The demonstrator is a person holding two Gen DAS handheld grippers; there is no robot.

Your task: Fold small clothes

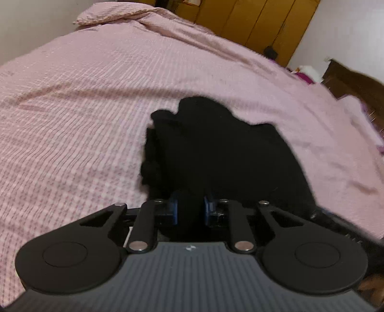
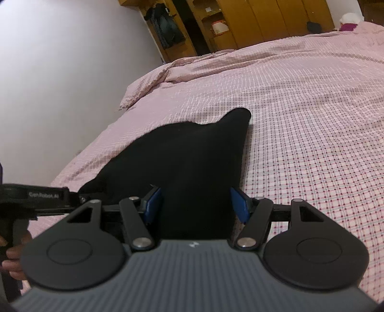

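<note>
On the pink checked bed (image 1: pixel 84 100) we see the left tongs (image 1: pixel 190 208) closed on one edge of the black garment (image 1: pixel 216 148), and the right tongs (image 2: pixel 195 204), set wider, grip its other edge.

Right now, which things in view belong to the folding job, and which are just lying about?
Job: black knit garment; left tool; right tool; pink checked bedspread.

Lying about: yellow wooden wardrobe; dark hanging jacket; purple-and-white bundle.
</note>
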